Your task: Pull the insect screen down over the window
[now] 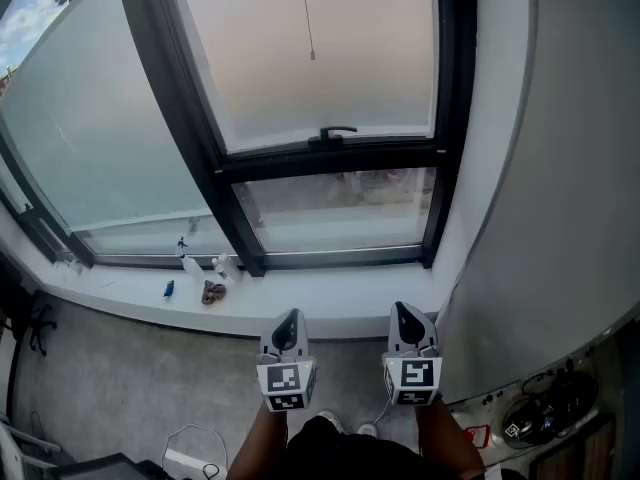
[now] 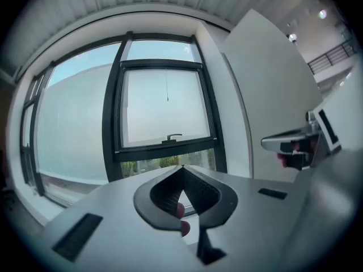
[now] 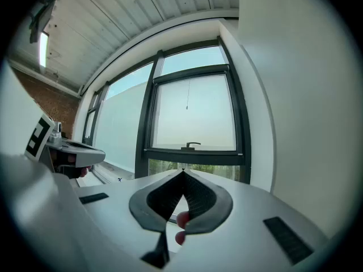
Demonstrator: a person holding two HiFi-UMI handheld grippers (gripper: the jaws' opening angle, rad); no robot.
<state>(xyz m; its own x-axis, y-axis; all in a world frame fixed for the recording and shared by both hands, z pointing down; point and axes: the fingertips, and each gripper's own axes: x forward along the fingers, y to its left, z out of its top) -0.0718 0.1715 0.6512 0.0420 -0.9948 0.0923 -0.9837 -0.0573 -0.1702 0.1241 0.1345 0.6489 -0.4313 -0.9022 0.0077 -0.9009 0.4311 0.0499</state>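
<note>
I hold both grippers low at 6 o'clock, side by side and well short of the glass, noses aimed at the window. The left gripper (image 1: 289,318) has its jaws pressed together on nothing, and so has the right gripper (image 1: 403,313). The insect screen (image 1: 320,58) hangs hazy at 12 o'clock, its handle (image 1: 336,133) on the bottom bar, with clear glass beneath. The sill (image 1: 330,303) runs just ahead. A white wall (image 1: 560,188) crowds 3 o'clock, and small bottles (image 1: 190,263) stand at 10 o'clock.
</note>
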